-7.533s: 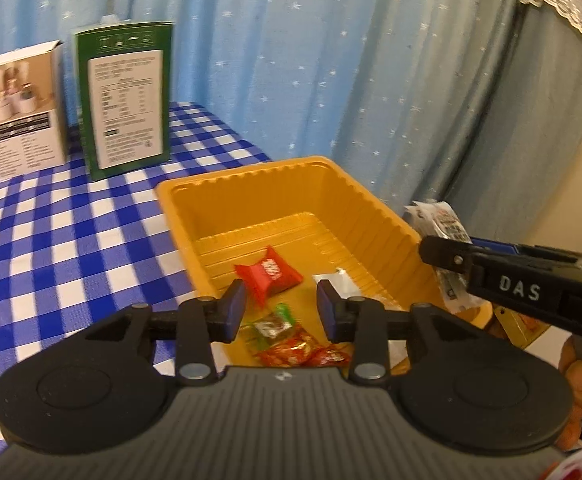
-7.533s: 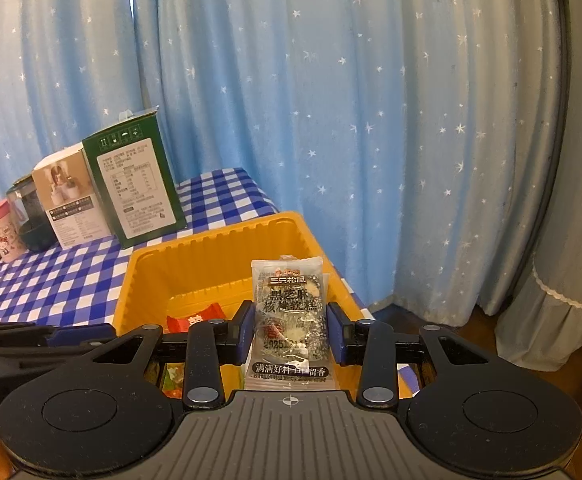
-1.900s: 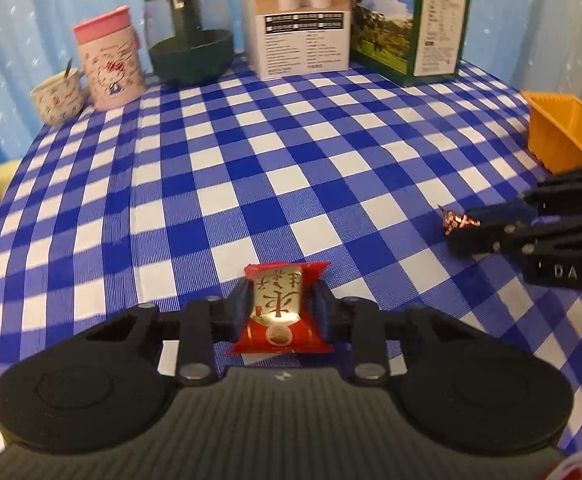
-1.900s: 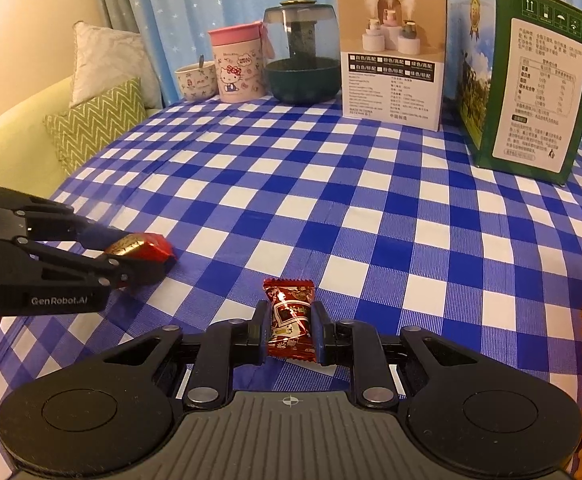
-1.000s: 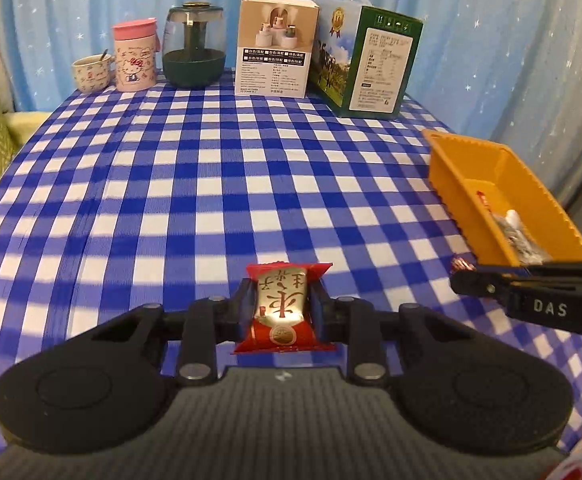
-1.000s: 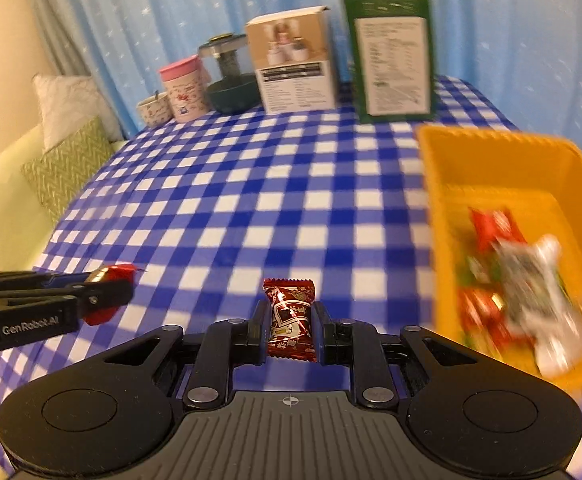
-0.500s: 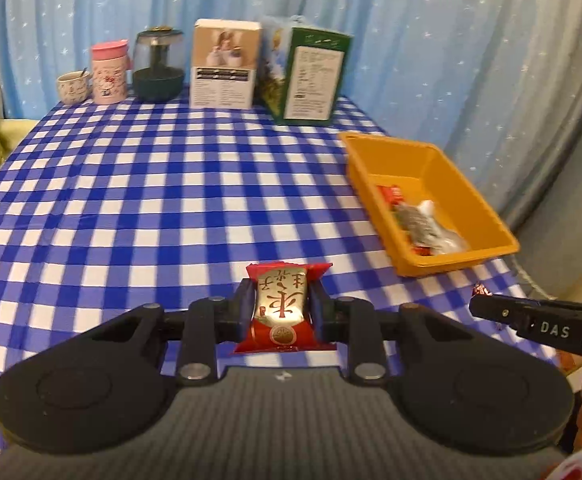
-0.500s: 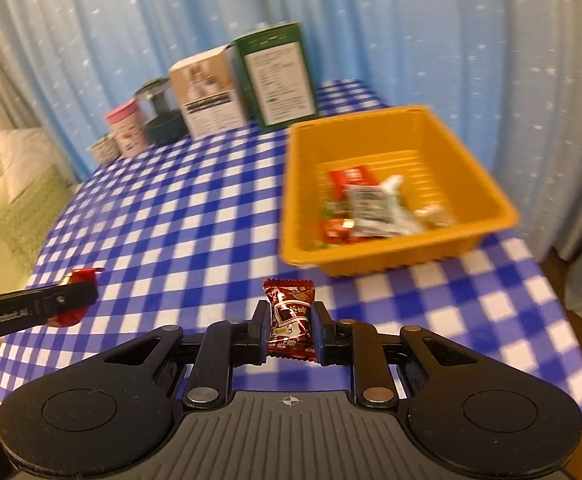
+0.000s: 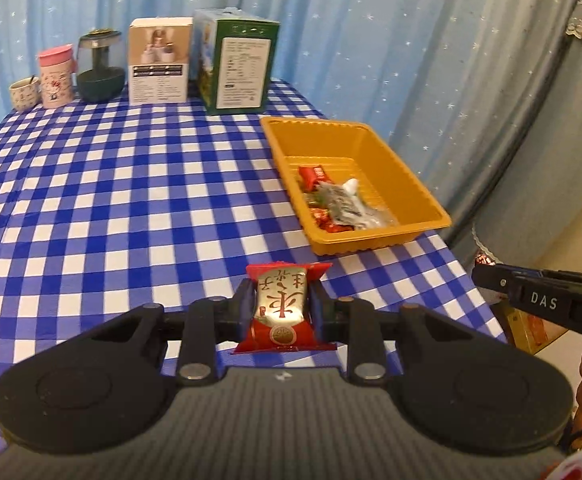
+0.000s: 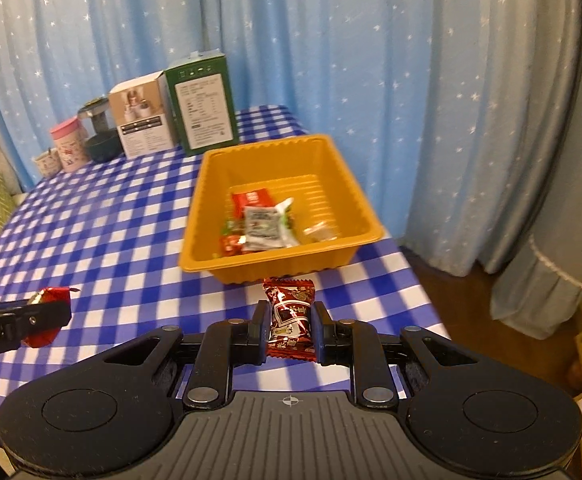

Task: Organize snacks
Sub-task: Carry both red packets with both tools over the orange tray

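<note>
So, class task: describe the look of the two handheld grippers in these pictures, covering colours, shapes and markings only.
Both are matte black plastic. The left gripper and the right gripper each show a ribbed grey-black body, two round discs, linkage arms with silver rivets and flat black fingers. The right one bears white "DAS" lettering; the left one's white lettering ends in "obot.AI". No cables are clearly visible.

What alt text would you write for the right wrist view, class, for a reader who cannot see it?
The right gripper pinches a dark red snack packet just short of an orange tray holding several wrapped snacks on a blue checked tablecloth. At far left, the left gripper grips a red candy.
</note>
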